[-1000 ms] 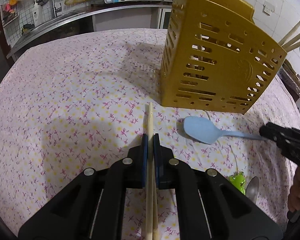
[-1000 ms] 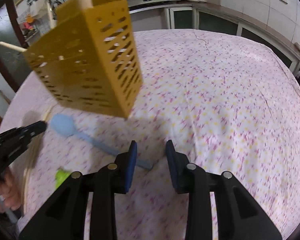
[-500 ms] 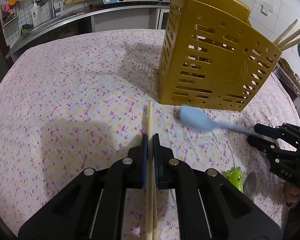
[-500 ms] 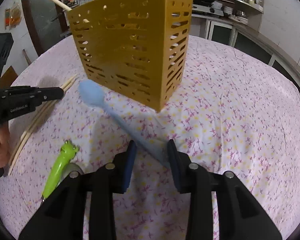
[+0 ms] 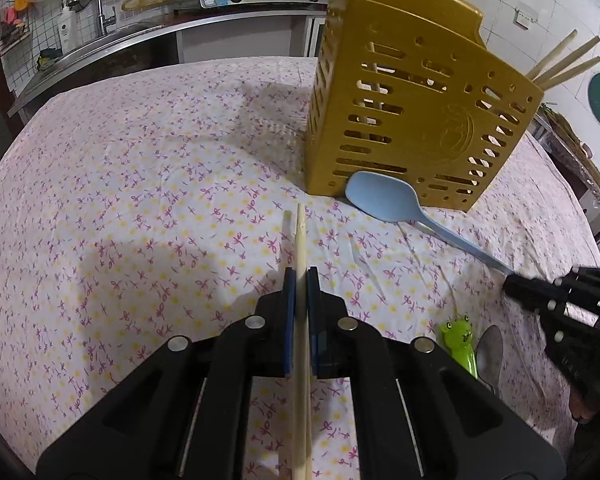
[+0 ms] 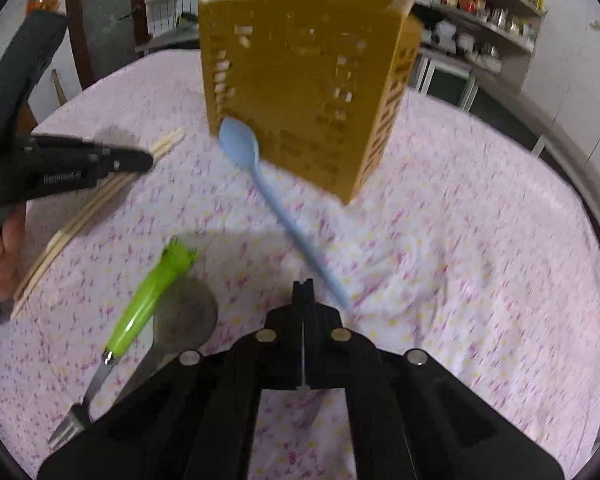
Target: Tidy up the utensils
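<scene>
My left gripper [image 5: 301, 280] is shut on a pair of wooden chopsticks [image 5: 300, 240] whose tips point at the gold slotted utensil holder [image 5: 412, 120]. A light blue spoon [image 5: 384, 198] lies on the flowered cloth with its bowl against the holder's base. In the right wrist view my right gripper [image 6: 303, 288] is shut, pads together with nothing between them. The blue spoon [image 6: 240, 146] runs past just right of its fingertips, its handle end beside them. The holder [image 6: 300, 80] stands straight ahead with several chopsticks in it.
A green frog-handled fork [image 6: 148, 296] and a metal spoon [image 6: 184, 316] lie left of my right gripper. A hand [image 6: 0, 248] holds the left gripper at the left edge. Kitchen counter and sink [image 5: 100, 52] run behind the table.
My right gripper's jaws went from apart around the blue spoon's handle to fully together, and it rolled. The spoon slid with its bowl up to the holder. The left gripper kept still.
</scene>
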`<action>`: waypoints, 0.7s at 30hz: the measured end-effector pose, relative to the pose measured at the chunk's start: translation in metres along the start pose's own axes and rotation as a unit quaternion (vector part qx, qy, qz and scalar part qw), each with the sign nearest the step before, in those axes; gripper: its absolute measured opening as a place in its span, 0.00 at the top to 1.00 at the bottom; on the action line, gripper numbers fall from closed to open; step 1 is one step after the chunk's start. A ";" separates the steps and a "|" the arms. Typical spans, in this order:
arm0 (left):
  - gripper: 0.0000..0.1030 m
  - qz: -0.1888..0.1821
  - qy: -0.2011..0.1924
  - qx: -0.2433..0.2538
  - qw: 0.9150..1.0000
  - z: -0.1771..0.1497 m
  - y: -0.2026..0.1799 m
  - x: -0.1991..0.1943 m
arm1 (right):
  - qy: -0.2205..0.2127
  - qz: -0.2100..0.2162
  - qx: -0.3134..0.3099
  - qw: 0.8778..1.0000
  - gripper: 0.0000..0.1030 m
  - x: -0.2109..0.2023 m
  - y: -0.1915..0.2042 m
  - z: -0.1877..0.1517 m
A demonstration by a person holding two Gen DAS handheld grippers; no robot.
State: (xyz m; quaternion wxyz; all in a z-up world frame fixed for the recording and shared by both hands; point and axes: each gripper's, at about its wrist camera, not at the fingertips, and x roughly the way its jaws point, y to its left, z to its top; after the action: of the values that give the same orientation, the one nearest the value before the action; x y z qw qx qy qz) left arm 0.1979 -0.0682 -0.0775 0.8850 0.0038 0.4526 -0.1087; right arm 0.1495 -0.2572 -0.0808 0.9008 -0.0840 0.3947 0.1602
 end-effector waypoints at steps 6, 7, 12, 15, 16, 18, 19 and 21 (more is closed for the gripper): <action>0.96 -0.001 -0.003 -0.004 1.000 0.002 0.003 -0.003 | 0.000 0.030 0.000 1.000 0.96 0.017 -0.007 0.017; 0.96 -0.001 -0.003 -0.005 1.000 0.002 0.004 -0.003 | 0.000 0.039 0.003 0.999 0.93 0.017 -0.008 0.018; 0.96 -0.003 -0.003 -0.008 1.000 0.003 0.007 -0.002 | 0.006 0.061 -0.002 0.998 0.67 0.021 -0.011 0.026; 0.96 -0.006 0.004 -0.011 1.000 0.003 0.006 0.005 | 0.018 0.056 -0.025 0.998 0.75 0.034 -0.006 0.024; 0.96 -0.009 0.011 -0.012 1.000 0.002 0.006 0.010 | 0.017 0.062 -0.020 0.998 0.84 0.034 -0.007 0.026; 0.96 -0.005 0.007 -0.009 1.000 0.000 0.004 0.012 | 0.014 0.056 -0.030 0.998 0.87 0.036 -0.002 0.028; 0.96 -0.006 0.007 -0.010 1.000 0.001 0.004 0.011 | 0.012 0.047 -0.044 0.998 0.88 0.036 0.004 0.028; 0.96 -0.007 0.009 -0.008 1.000 0.001 0.004 0.011 | 0.011 0.039 -0.069 0.997 0.90 0.031 0.015 0.027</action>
State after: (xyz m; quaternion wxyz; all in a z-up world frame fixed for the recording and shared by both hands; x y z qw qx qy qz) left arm 0.2059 -0.0663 -0.0860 0.8804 -0.0055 0.4610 -0.1111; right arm 0.1829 -0.2282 -0.0859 0.8815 -0.1322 0.3958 0.2210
